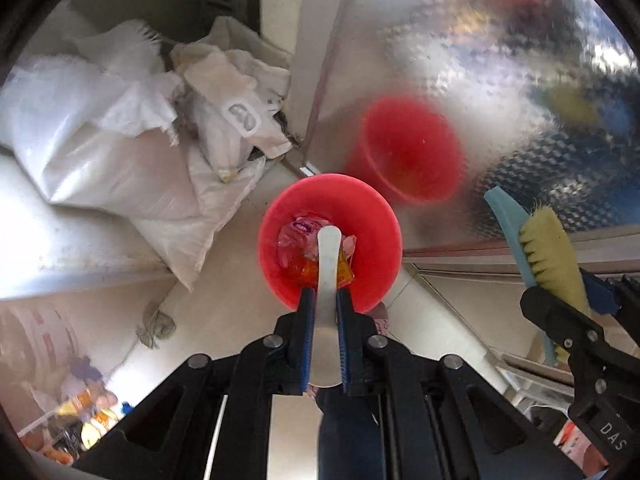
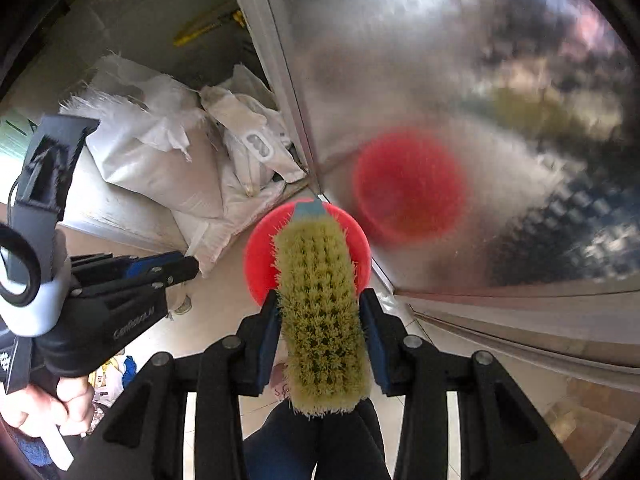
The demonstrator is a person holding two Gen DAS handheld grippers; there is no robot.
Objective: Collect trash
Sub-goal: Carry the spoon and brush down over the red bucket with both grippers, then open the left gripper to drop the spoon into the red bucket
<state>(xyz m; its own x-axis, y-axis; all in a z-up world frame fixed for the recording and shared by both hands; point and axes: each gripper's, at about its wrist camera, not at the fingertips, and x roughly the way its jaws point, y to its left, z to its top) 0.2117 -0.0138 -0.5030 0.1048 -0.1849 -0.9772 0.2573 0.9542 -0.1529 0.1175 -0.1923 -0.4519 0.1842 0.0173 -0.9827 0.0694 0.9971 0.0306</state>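
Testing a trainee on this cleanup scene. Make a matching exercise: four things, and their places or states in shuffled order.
1. red bucket
2. brush
3. white sacks
4. pale flat handle

A. clamped in the left tool
B. heaped left of the metal panel
C. holds crumpled wrappers
D. clamped in the right tool

Pairs: 1-C, 2-D, 3-B, 4-A.

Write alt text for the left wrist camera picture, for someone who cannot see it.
Looking down, the left gripper is shut on a flat metal handle above a red bin holding crumpled wrappers. At the right edge, the right gripper holds a yellow-bristled brush. White sacks lie on the floor to the left, beside a shiny metal panel.
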